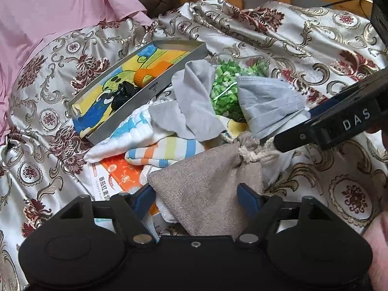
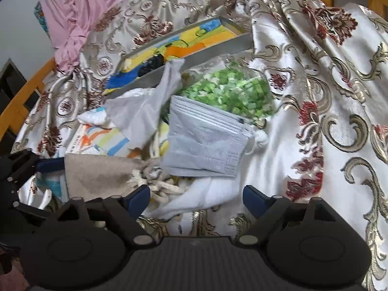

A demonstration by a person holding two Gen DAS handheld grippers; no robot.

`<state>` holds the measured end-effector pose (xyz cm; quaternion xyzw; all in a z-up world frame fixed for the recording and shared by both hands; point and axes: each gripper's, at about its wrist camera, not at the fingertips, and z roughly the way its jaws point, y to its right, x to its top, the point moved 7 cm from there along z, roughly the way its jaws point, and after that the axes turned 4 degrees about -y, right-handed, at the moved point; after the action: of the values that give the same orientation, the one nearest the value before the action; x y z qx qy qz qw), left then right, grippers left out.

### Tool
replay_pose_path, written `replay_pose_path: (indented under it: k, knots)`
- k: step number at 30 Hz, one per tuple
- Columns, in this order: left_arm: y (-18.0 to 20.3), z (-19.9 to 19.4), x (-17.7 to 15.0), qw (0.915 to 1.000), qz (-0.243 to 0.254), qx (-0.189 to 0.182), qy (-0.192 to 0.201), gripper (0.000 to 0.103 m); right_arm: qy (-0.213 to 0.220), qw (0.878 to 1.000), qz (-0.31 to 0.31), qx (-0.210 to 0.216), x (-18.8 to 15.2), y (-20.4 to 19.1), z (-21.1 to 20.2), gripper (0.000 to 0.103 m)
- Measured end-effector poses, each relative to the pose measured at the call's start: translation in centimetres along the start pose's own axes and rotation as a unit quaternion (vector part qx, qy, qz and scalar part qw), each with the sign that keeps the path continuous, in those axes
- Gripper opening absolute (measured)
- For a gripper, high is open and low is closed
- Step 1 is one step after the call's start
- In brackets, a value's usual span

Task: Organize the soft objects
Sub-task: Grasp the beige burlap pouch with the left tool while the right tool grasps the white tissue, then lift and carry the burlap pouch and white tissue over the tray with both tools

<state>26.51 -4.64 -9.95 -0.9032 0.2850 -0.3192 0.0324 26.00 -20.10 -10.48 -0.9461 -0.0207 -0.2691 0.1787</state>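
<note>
Two grippers: both sit low over one heap of soft things on the patterned bedspread [image 2: 315,77].
Left gripper [image 1: 197,198]: jaws spread, the beige drawstring pouch [image 1: 206,184] lying between the blue pads [image 1: 248,197]; I judge the pads close beside the cloth but not yet pressing, so nothing is held.
Right gripper [image 2: 196,201]: jaws spread over white cloth [image 2: 208,198] and the pouch's knotted cord [image 2: 160,189]; it grips nothing.
Grey face mask [image 2: 206,145]: just ahead of the right gripper, resting partly on the bag of green pieces [image 2: 228,89].
Metal tray [image 1: 155,84]: beyond the heap, already holding a colourful cloth [image 1: 126,77] and an orange object [image 1: 150,71].
Risk, cord: the right pads could pinch the cord instead of the mask, dragging the pouch away from the left gripper.
Risk, layers: the left pads may catch the striped cloth [image 1: 165,150] or the orange packet [image 1: 121,174] beneath the pouch.
Risk, crowding: the two grippers work near each other and could collide.
Risk, slip: the pouch looks loosely filled; a shallow pinch may let it sag out.
</note>
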Motion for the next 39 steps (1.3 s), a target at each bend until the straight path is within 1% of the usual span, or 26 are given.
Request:
replay_pose_path:
  k: [2,5,8,10,13,16,18,19,22,23,26,29,30,31,32,33,35,36,37,38,39]
  knots:
    - [0.1,-0.3,0.0,1.0,0.0,-0.002,0.002,0.063,0.008,1.0,-0.012,0.015,-0.1,-0.6,-0.3,0.085]
    - [0.3,-0.8,0.1,0.9999,-0.001,-0.012,0.008,0.056,0.016,0.999,-0.024,0.027,0.0,-1.3,-0.6,0.084]
    - [0.6,-1.3,0.4,0.9996,0.003,-0.016,0.021,0.049,0.018,0.999,-0.024,0.035,0.1,-1.5,-0.7,0.079]
    - [0.7,-1.4,0.6,0.9994,0.002,-0.022,0.026,0.047,0.021,0.999,-0.025,0.039,0.2,-1.7,-0.7,0.077]
    - [0.8,-1.3,0.7,0.9991,-0.002,-0.031,0.029,0.043,0.022,0.999,-0.024,0.037,0.4,-1.7,-0.4,0.074]
    - [0.9,-0.9,0.9,0.9987,-0.011,-0.039,0.032,0.038,0.022,0.999,-0.013,0.019,0.5,-1.1,0.2,0.073]
    - [1.0,-0.8,0.9,0.9983,-0.016,-0.046,0.03,0.029,0.023,1.0,-0.008,0.004,0.6,-0.8,0.6,0.065]
    - [1.0,-0.8,0.8,0.9982,-0.019,-0.051,0.028,0.024,0.023,1.0,-0.008,-0.003,0.6,-0.7,0.8,0.064]
    - [0.8,-0.8,0.7,0.9972,-0.029,-0.063,0.026,0.017,0.018,1.0,-0.007,-0.019,0.4,-0.3,1.1,0.053]
    - [0.8,-0.8,0.7,0.9967,-0.033,-0.068,0.028,0.015,0.017,1.0,-0.003,-0.021,0.3,-0.2,1.1,0.048]
    - [0.9,-1.0,0.8,0.9946,-0.045,-0.087,0.033,0.012,0.02,1.0,0.01,-0.02,0.2,0.4,0.9,0.039]
    - [1.3,-1.3,0.9,0.9921,-0.049,-0.107,0.044,0.012,0.018,1.0,0.015,-0.015,0.2,0.6,0.8,0.031]
    - [1.5,-1.4,0.9,0.9917,-0.045,-0.11,0.048,0.013,0.018,1.0,0.015,-0.012,0.2,0.5,0.8,0.027]
    - [1.7,-1.3,0.9,0.9917,-0.042,-0.11,0.053,0.017,0.018,1.0,0.013,-0.008,0.2,0.4,0.7,0.025]
    - [1.8,-1.2,0.9,0.9917,-0.041,-0.109,0.055,0.022,0.02,1.0,0.009,-0.006,0.2,0.2,0.6,0.022]
    - [1.9,-1.0,0.8,0.9919,-0.041,-0.107,0.054,0.024,0.021,1.0,0.004,-0.005,0.2,0.1,0.6,0.019]
    - [1.8,-0.5,0.8,0.9931,-0.042,-0.099,0.045,0.026,0.021,1.0,0.0,-0.005,0.2,-0.2,0.6,0.016]
    - [1.7,-0.3,0.7,0.9935,-0.045,-0.096,0.041,0.025,0.021,1.0,-0.001,-0.005,0.2,-0.3,0.6,0.015]
    - [1.5,-0.2,0.6,0.9937,-0.048,-0.095,0.037,0.015,0.022,1.0,-0.001,-0.006,0.2,-0.3,0.6,0.014]
    - [1.3,-0.1,0.5,0.9937,-0.054,-0.093,0.032,0.011,0.024,1.0,-0.002,-0.006,0.2,-0.3,0.5,0.013]
    - [1.1,-0.1,0.5,0.9932,-0.062,-0.094,0.03,0.01,0.026,1.0,-0.002,-0.005,0.3,-0.3,0.4,0.012]
